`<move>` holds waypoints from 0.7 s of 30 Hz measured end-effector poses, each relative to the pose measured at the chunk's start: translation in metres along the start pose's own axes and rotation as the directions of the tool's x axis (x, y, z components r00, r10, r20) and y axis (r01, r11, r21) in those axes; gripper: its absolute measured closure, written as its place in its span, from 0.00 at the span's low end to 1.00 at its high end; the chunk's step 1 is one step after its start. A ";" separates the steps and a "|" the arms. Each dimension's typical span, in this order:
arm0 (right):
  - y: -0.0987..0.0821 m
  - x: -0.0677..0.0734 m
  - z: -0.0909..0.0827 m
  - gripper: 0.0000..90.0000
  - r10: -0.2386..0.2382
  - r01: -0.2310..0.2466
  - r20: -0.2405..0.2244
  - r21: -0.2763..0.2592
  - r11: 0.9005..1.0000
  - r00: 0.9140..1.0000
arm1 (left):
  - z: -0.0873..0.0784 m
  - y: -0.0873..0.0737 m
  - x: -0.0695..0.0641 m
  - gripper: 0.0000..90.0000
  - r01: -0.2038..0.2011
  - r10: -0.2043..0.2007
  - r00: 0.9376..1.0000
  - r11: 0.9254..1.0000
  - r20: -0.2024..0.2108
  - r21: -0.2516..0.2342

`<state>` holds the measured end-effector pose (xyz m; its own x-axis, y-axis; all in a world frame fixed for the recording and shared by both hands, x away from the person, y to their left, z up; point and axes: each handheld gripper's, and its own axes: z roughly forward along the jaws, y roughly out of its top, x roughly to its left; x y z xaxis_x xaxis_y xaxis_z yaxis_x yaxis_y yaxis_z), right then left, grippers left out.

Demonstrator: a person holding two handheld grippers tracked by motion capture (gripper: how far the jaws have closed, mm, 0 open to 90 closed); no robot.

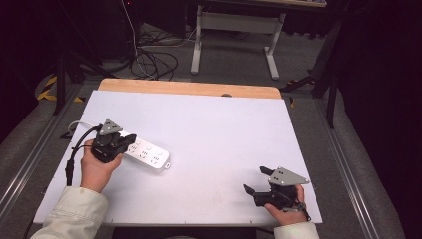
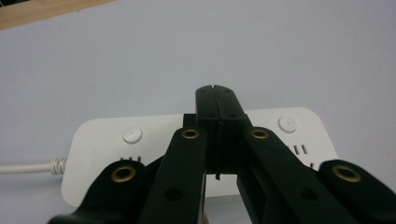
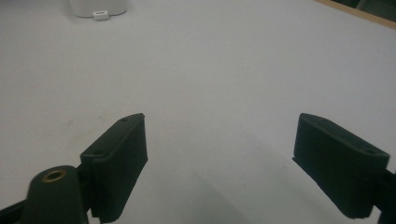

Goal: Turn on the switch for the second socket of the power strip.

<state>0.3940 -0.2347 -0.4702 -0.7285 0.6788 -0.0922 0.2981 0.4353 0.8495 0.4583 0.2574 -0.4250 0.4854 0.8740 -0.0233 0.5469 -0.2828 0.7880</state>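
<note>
White plastic is what your work turns on: the long white plastic power strip (image 1: 144, 153) lies flat on the left half of the pale grey table top (image 1: 214, 134), slanted, with its white cord (image 2: 25, 167) leaving the end nearest the table's left edge. You hold the left gripper (image 1: 130, 140) right over that cord end, and in the left gripper view its two black jaws are pressed flat together with nothing between them, tips poised above the strip between two round white buttons (image 2: 132, 135). Jaws joined like that make one blunt point, so I judge you mean to press or nudge with them, not to grasp; whether the tips already touch the casing I cannot tell.

Your right gripper (image 1: 255, 180) waits near the table's front right corner, well apart from the strip, jaws spread wide and holding nothing, with bare table between the pads. It looks parked there to keep out of the left hand's way.

Little crowds you. The strip's far end (image 3: 99, 10) shows at the top of the right gripper view across open surface. A wooden edge (image 1: 189, 88) borders the table's far side, and beyond it on the floor lie loose dark cables (image 1: 154, 62) and a grey desk frame (image 1: 236, 30), none within reach. The left gripper's own cable (image 1: 74, 157) trails off the left edge, the one thing I would mind snagging.
</note>
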 end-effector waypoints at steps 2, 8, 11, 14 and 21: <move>0.000 0.000 0.000 0.20 0.000 0.000 -0.001 0.000 1.000 1.000 | 0.005 -0.001 0.003 1.00 0.012 -0.012 1.000 1.000 0.001 0.007; 0.000 0.000 0.000 0.20 -0.002 0.002 -0.001 0.000 1.000 1.000 | 0.015 -0.003 0.009 1.00 0.022 -0.022 1.000 0.999 -0.013 0.023; 0.000 0.000 0.000 0.20 -0.001 0.001 0.000 0.001 1.000 1.000 | 0.020 -0.003 0.010 1.00 0.018 -0.017 1.000 0.999 -0.015 0.027; 0.000 0.000 0.000 0.20 -0.001 0.001 -0.003 -0.001 1.000 1.000 | 0.025 -0.004 0.011 1.00 0.001 0.000 1.000 0.999 -0.029 0.034; 0.000 0.000 0.000 0.20 -0.003 0.003 -0.002 0.000 1.000 1.000 | 0.031 -0.006 0.012 1.00 -0.014 0.015 1.000 0.999 -0.014 0.040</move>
<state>0.3941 -0.2344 -0.4706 -0.7307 0.6762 -0.0938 0.2960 0.4377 0.8490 0.4822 0.2574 -0.4492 0.4841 0.8750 -0.0032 0.5666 -0.3107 0.7632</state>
